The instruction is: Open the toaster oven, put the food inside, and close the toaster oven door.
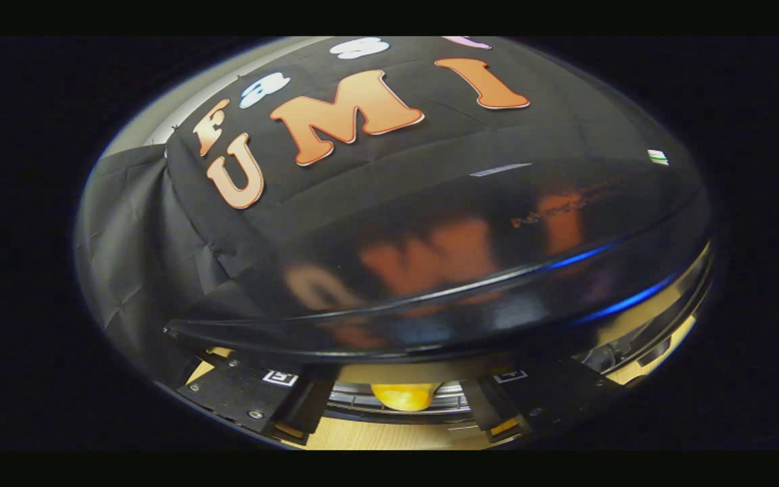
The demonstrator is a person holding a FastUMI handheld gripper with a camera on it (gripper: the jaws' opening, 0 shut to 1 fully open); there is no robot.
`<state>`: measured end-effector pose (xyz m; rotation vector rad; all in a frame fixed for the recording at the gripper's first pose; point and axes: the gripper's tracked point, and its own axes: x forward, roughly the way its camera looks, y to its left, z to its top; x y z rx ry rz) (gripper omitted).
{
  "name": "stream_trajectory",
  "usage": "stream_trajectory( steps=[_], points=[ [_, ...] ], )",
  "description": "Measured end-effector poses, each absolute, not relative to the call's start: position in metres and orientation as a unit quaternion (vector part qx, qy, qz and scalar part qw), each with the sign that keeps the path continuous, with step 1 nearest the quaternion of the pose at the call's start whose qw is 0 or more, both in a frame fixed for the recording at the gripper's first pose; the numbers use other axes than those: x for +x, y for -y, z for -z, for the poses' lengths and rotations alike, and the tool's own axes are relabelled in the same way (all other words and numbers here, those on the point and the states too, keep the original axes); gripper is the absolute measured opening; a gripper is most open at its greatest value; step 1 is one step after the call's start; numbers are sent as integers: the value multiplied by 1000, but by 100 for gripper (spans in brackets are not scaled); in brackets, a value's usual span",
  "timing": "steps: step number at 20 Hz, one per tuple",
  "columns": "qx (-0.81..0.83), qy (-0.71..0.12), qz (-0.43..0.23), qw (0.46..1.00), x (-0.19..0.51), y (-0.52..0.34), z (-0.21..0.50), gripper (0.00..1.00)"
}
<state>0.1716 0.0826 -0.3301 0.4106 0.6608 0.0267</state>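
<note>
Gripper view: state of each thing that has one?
Oven: glossy top close ahead of the claw, front open below its edge.
Food: yellow piece between the fingers, on the rack inside.
Claw: fingers apart, touching nothing.

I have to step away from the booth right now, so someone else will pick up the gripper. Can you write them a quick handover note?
Gripper: fingers spread apart, holding nothing, low against the toaster oven, whose glossy black top rises just ahead.
Food: a yellow piece between the fingers, beyond their tips, apparently on a rack under the oven's front edge.
Done: food seems placed inside.
Left: door position is hard to tell; check it and close it.
</note>
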Motion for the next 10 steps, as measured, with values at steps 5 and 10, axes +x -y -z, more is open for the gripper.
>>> stream_trajectory(
  steps=[5,10],
  points=[
    [165,-301,-35,939,154,-79,300,94],
    [130,-273,-57,951,110,-72,252,97]
  ],
)
